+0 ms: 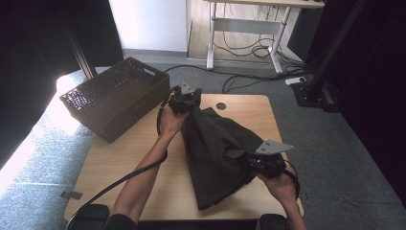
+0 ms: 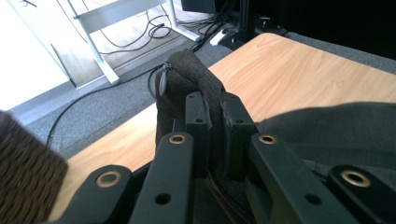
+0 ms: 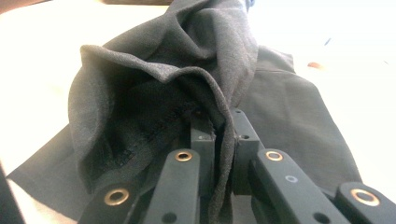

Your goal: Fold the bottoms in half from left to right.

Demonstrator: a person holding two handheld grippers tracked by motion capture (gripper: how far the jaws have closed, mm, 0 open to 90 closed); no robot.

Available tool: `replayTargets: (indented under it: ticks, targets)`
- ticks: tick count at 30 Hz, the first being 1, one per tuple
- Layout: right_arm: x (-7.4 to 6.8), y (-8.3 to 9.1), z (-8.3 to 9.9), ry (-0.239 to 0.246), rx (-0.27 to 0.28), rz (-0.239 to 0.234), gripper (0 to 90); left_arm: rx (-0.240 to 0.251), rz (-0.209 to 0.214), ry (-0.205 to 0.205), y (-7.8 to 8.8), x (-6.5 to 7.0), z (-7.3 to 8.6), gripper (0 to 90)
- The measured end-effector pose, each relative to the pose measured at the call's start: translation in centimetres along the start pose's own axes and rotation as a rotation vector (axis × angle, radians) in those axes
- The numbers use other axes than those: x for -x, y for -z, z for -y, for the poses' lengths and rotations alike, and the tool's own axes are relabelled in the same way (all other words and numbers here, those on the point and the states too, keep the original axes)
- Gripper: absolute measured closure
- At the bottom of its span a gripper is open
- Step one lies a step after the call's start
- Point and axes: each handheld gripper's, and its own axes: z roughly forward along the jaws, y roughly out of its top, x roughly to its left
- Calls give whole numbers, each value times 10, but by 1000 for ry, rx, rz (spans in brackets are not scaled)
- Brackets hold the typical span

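left tool (image 1: pixel 184 98) clamped, right tool (image 1: pixel 261 160) clamped

Hidden folds, cropped edges

In the high view the dark garment (image 1: pixel 218 153) covers part of the surface (image 1: pixel 124 158), and its fabric hides the fingertips of the left gripper (image 1: pixel 187 106) and the right gripper (image 1: pixel 248 160); the person's forearms are cut off at the bottom edge. In the left gripper view the woven basket (image 2: pixel 25 172) is cropped at the left edge and blurred. In the right gripper view the surface is washed out by glare.
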Motion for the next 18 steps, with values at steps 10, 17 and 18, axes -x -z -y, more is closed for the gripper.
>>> replayTargets:
  ticks: [10, 17, 18]
  targets:
    - [66, -33, 41, -179, -134, 138, 734, -66, 50, 37, -69, 9, -3, 591]
    - [90, -37, 86, -271, -231, 217, 482, -67, 119, 1, -55, 15, 2, 450]
    - [91, -33, 89, -276, -236, 220, 472, -57, 125, -1, -51, 17, 4, 423]
